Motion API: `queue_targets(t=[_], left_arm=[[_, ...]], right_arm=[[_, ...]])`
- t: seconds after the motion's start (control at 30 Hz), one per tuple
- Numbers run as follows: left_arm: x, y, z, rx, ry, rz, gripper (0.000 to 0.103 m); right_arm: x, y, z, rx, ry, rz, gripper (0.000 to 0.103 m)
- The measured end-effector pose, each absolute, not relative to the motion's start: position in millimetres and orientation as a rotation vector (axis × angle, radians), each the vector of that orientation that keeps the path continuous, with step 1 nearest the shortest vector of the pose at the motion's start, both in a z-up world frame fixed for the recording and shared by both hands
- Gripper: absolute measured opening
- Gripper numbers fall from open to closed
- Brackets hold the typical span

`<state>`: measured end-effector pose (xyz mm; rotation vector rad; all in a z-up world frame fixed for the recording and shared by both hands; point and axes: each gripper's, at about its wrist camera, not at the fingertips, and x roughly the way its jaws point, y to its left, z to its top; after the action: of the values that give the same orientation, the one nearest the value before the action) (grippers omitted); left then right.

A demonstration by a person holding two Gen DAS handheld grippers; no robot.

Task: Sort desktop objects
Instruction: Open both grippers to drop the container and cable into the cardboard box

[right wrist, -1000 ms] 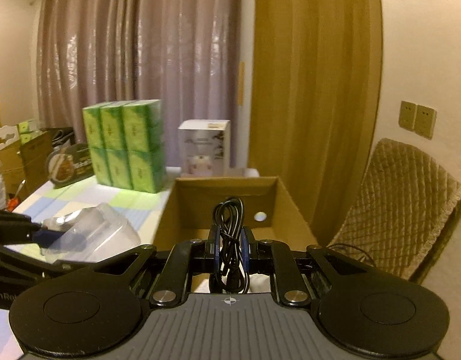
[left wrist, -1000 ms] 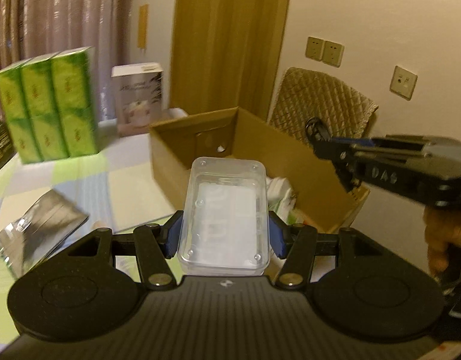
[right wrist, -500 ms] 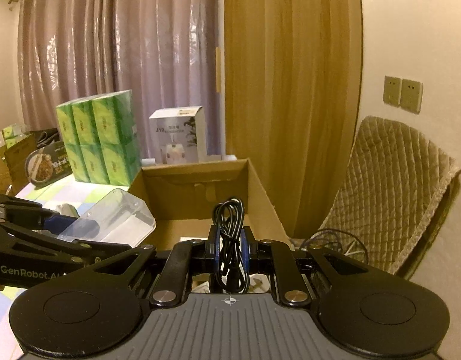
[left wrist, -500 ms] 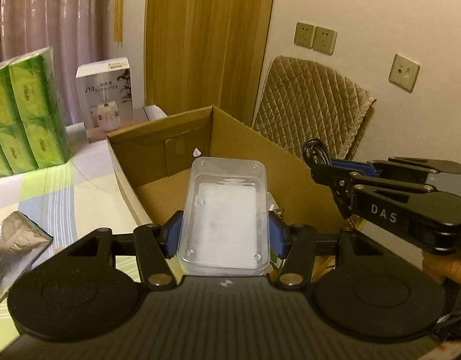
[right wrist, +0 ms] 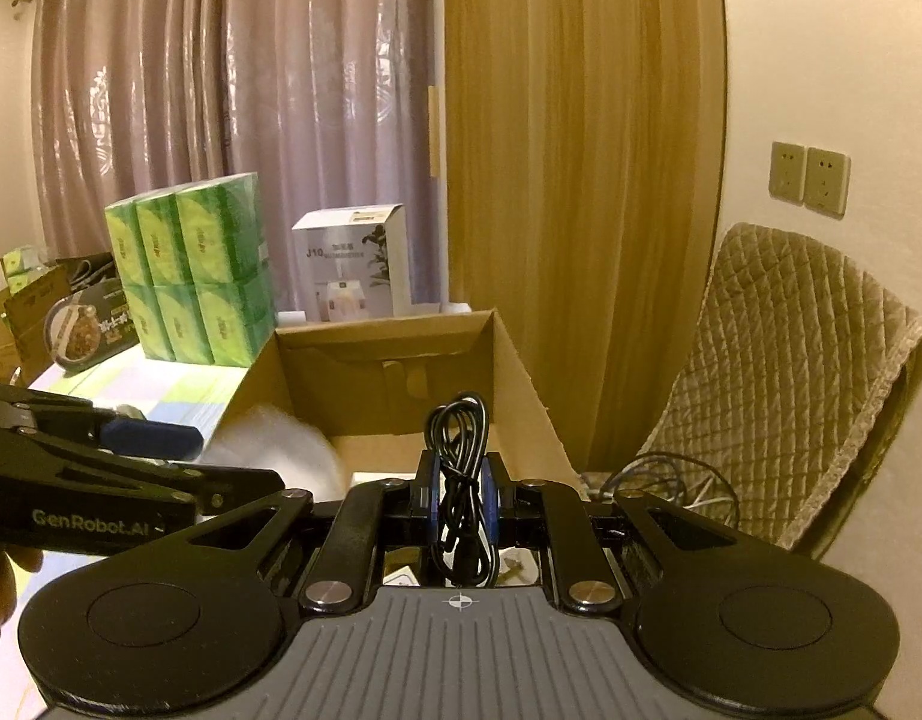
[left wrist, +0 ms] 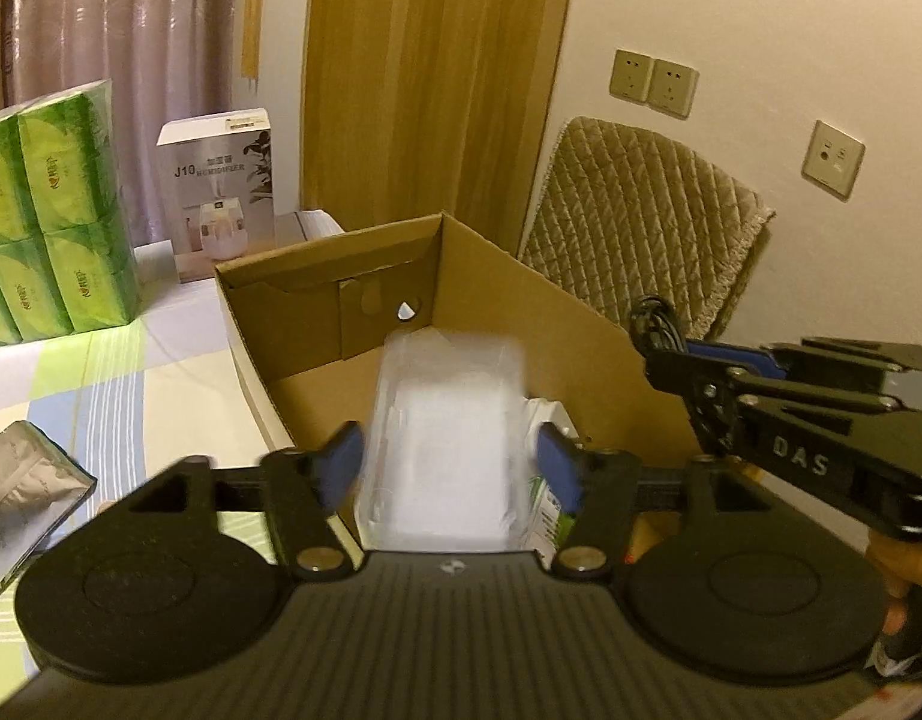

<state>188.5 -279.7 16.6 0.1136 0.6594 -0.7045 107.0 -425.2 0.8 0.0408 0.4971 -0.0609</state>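
Over the box (left wrist: 580, 330), a blurred clear case (left wrist: 446, 438) is seen between the spread fingers of the left tool (left wrist: 447, 468).
The fingers are parted wider than the case, with gaps at both sides; the case is inside the box. At the right, a coiled black cable (right wrist: 461, 480) is pinched by the right tool (right wrist: 459, 498), above the box.

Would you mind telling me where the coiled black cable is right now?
In the right wrist view the black cable is clamped between the right gripper jaws, above the cardboard box, right of the left gripper.
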Motion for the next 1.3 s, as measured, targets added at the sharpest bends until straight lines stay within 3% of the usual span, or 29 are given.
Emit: queue_targets(t=[1.3], left_arm=[[172.7,-243.2,24.7,0.121,0.631,-0.702,0.062]], right_arm=[[125.2,-398.8,9.4,0.028,0.485,-0.03,0.011]])
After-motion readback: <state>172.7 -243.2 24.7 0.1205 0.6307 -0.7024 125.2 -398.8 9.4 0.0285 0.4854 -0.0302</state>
